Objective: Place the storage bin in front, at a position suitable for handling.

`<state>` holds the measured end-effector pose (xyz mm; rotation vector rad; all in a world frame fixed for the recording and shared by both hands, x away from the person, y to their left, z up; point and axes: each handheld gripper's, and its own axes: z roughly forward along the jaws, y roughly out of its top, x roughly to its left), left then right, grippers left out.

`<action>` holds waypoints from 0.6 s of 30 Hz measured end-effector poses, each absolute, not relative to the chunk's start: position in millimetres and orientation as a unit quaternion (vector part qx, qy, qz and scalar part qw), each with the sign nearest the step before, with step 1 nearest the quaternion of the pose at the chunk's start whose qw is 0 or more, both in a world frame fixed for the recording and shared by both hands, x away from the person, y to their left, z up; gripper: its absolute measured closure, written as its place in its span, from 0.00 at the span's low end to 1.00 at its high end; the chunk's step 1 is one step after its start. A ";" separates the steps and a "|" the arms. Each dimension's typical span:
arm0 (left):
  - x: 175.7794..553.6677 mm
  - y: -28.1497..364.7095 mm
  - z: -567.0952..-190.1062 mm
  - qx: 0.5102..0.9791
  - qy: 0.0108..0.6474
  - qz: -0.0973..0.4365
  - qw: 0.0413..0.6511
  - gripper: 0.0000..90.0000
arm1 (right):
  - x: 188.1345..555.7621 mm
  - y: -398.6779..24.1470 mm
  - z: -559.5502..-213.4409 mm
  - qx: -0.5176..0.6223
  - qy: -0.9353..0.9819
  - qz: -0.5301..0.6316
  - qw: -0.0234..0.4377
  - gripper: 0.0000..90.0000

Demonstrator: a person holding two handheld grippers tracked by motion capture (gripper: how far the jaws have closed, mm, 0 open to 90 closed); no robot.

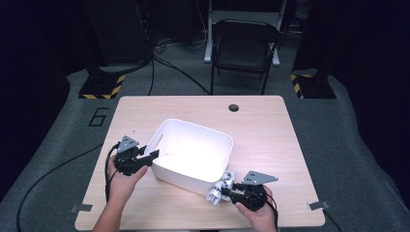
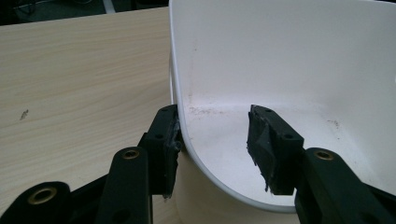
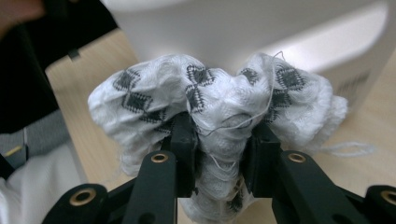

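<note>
White patterned cloth [image 3: 215, 107] clamped in right tool [image 3: 218, 154]; left tool [image 2: 215, 144] apart astride bin [image 2: 280, 56] wall.

White bin [image 1: 193, 140] mid-table; left hand-held gripper [image 1: 151, 155] at rim; right hand-held gripper [image 1: 226, 194] clamps patterned cloth [image 1: 220, 187]

High view looks down on table [image 1: 270, 125]; both gripper views closely face the white bin [image 1: 167, 130].

white cloth's [image 3: 219, 107] lower end hidden behind tongs, bin [image 2: 289, 56] cropped by frame edge
</note>
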<state>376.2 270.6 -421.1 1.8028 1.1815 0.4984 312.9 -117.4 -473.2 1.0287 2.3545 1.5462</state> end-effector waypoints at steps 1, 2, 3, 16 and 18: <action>376.1 270.3 -421.1 0.728 0.477 0.202 0.448 0.60 | 309.9 -117.5 -466.8 0.337 0.777 0.526 0.079 0.77; 376.2 270.5 -420.9 0.730 0.475 0.202 0.447 0.60 | 307.2 -117.7 -460.9 0.329 0.774 0.534 0.087 0.76; 376.0 269.9 -420.9 0.729 0.477 0.203 0.447 0.60 | 304.5 -116.6 -456.3 0.325 0.770 0.540 0.096 0.76; 375.2 268.0 -421.0 0.728 0.479 0.208 0.445 0.60 | 317.6 -102.9 -493.3 0.345 0.829 0.434 0.073 0.76; 374.9 268.4 -420.6 0.727 0.481 0.205 0.444 0.60 | 319.9 -102.7 -495.4 0.345 0.831 0.428 0.077 0.76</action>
